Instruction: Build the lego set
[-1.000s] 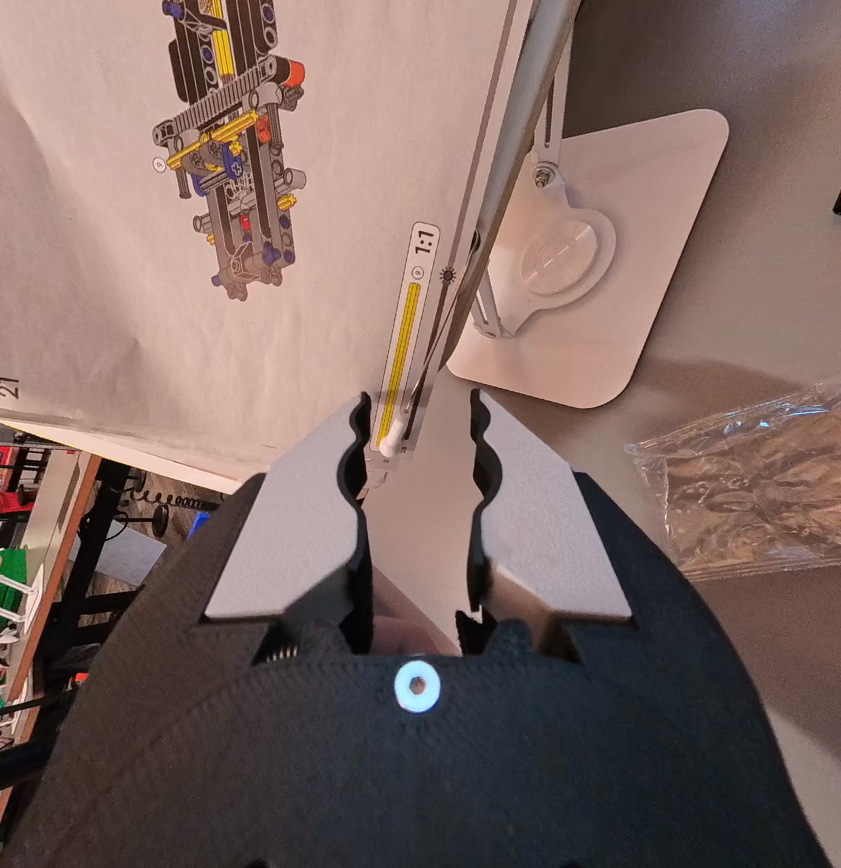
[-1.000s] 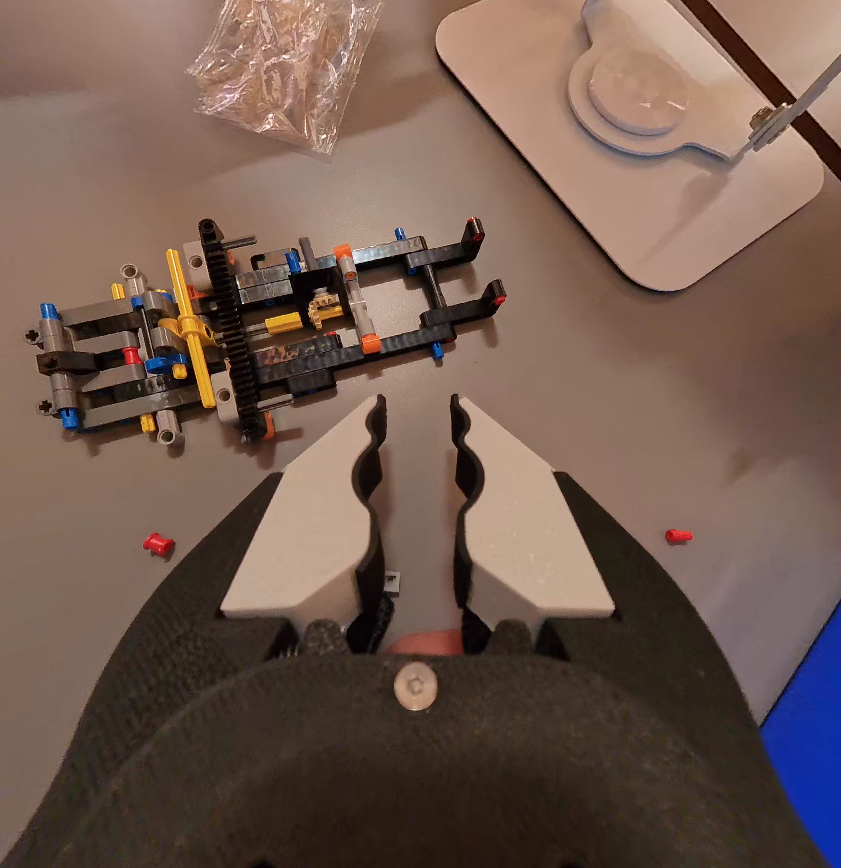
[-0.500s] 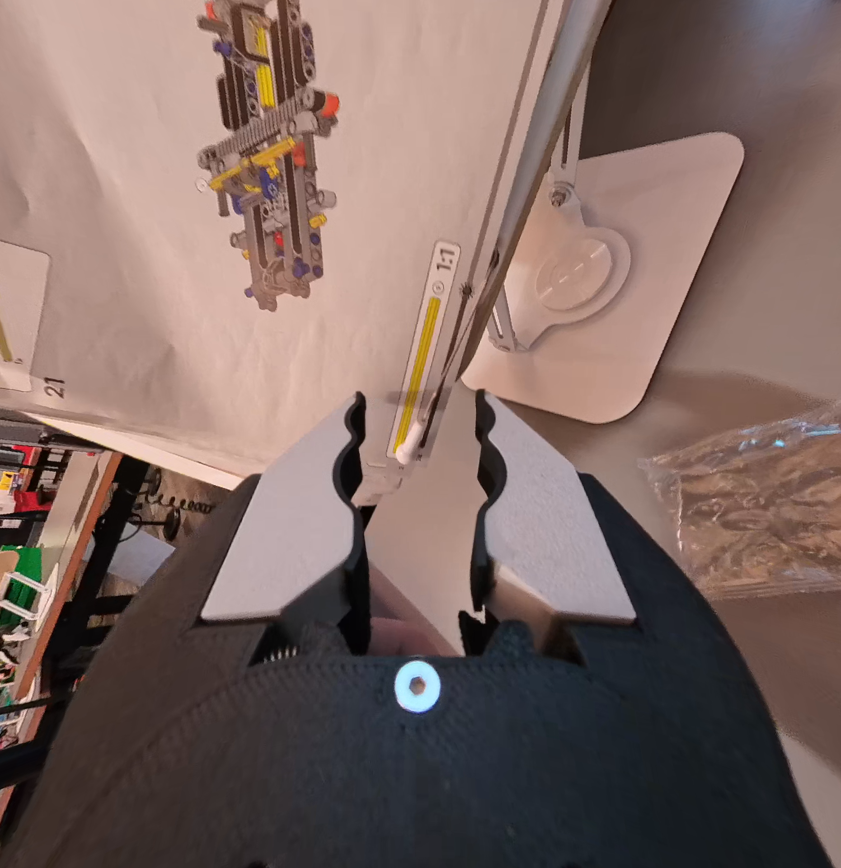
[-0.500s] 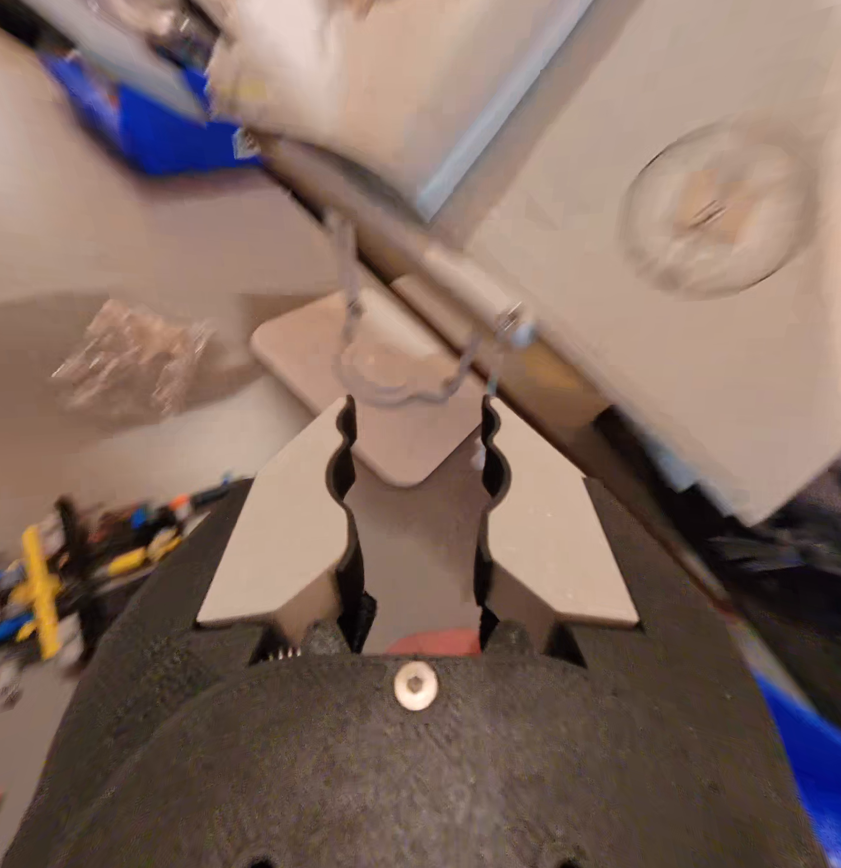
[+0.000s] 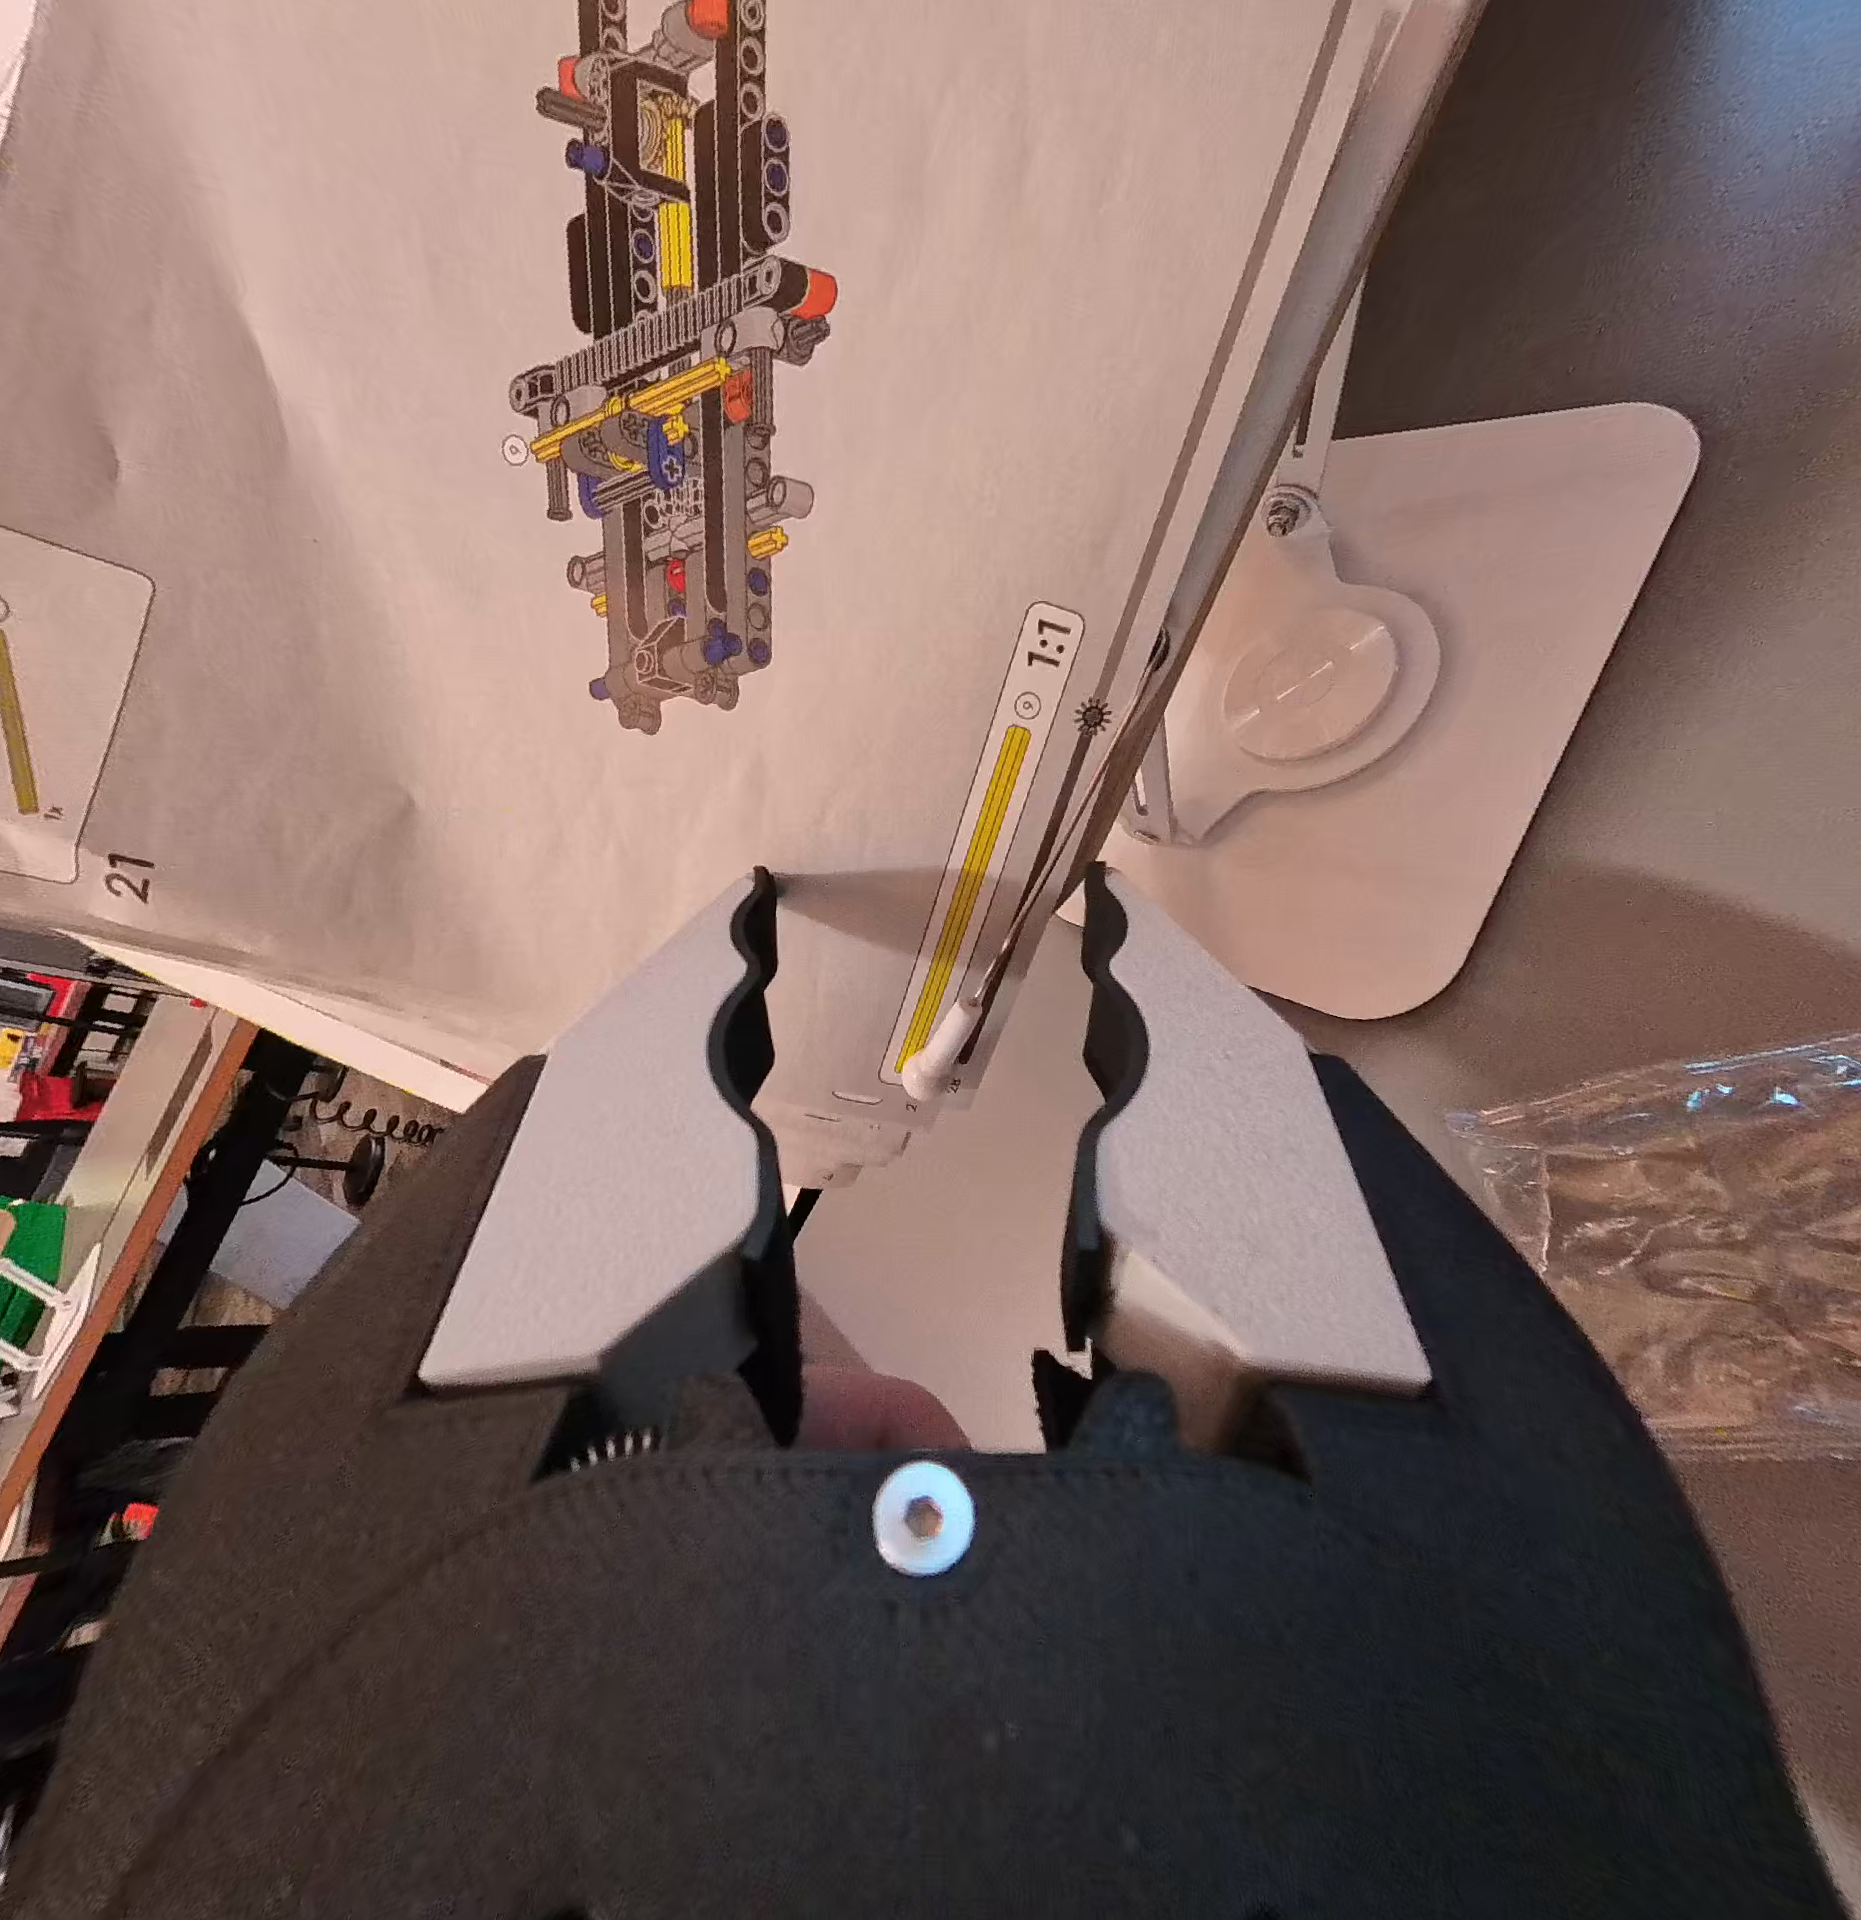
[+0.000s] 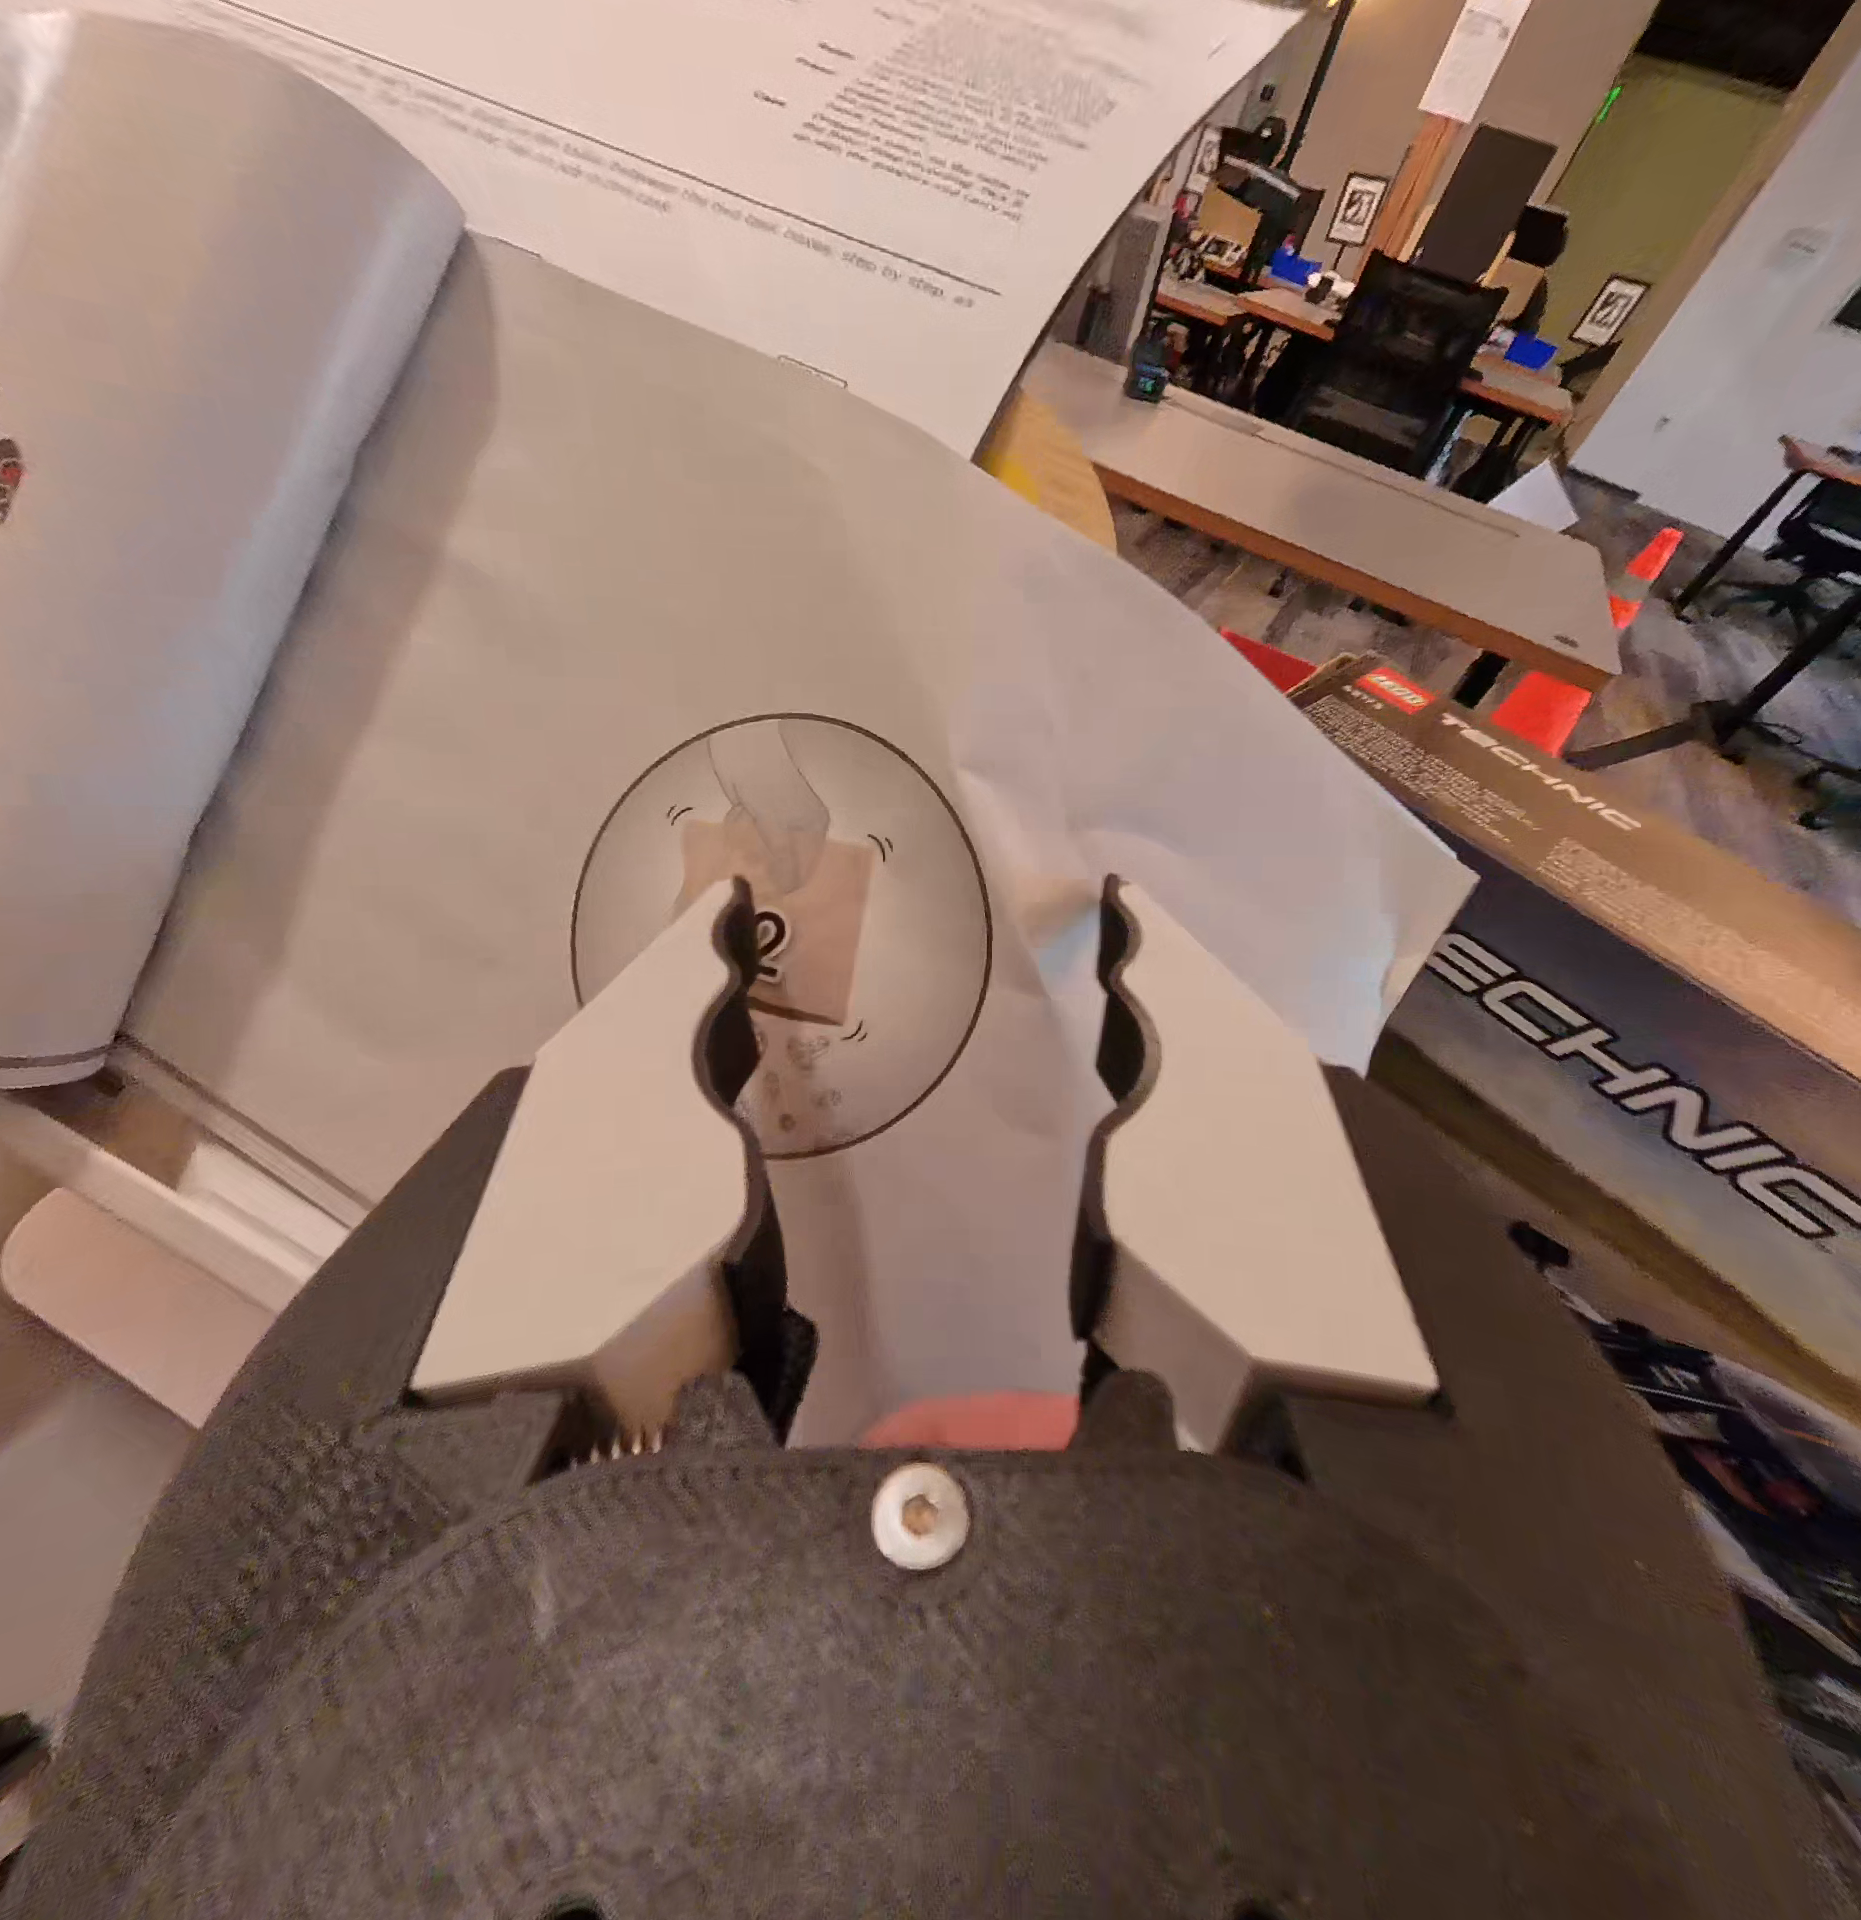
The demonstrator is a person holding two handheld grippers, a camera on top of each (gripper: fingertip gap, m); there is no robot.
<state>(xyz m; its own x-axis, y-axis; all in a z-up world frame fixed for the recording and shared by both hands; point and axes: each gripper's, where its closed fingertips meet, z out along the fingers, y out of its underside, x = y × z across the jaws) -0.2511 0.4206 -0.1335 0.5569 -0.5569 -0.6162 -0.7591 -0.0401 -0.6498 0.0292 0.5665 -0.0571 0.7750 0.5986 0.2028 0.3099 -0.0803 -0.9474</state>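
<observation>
matt paper booklet (image 5: 334, 312), crinkled glossy plastic bag (image 5: 1684, 1247), smooth white stand base (image 5: 1508, 644)

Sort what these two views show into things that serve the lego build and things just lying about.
For the build:
instruction booklet, propped open
white book stand
clear plastic bag
set box
left gripper, open
right gripper, open

Just lying about:
orange cones
desks
black chair

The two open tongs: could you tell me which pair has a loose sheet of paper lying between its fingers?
The right tongs: a curled white instruction-booklet page runs between them, untouched. The left tongs only point at the clipped booklet corner.
</observation>
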